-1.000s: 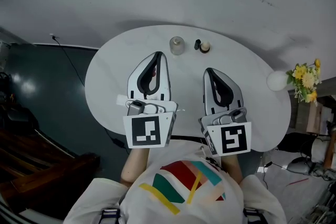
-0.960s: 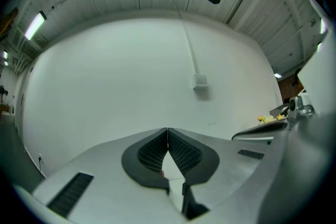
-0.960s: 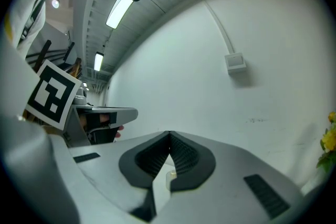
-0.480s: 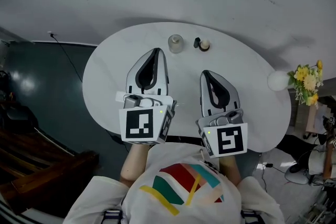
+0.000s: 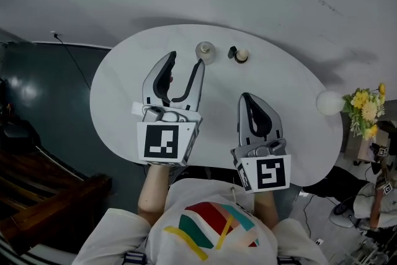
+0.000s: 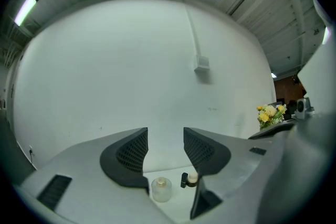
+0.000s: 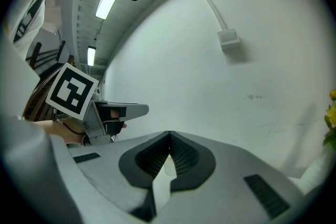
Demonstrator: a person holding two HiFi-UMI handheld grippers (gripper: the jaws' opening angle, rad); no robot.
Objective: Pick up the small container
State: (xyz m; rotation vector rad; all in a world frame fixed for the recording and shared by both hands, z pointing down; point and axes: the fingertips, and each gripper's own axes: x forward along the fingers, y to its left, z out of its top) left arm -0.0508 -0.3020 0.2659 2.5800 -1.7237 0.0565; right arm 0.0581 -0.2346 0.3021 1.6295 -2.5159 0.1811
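Now the small container [image 5: 205, 52], a clear capped jar, stands upright near the far edge of the white desk [image 5: 298, 102], close to a dark-and-cream trinket [image 5: 238, 54]; the left gripper [image 5: 186, 61] has just been opening its fingers, which stand partly apart with nothing between them, aimed at the jar but short of it; the right gripper [image 5: 247, 98] has its fingers closed on nothing; the jar looks light, hard, slippery and breakable, so it is best taken gently across the body, below the cap.

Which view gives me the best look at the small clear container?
Left gripper view: the container stands close and side-on, low in frame. Head view shows it small from above; the right gripper view doesn't show it clearly.
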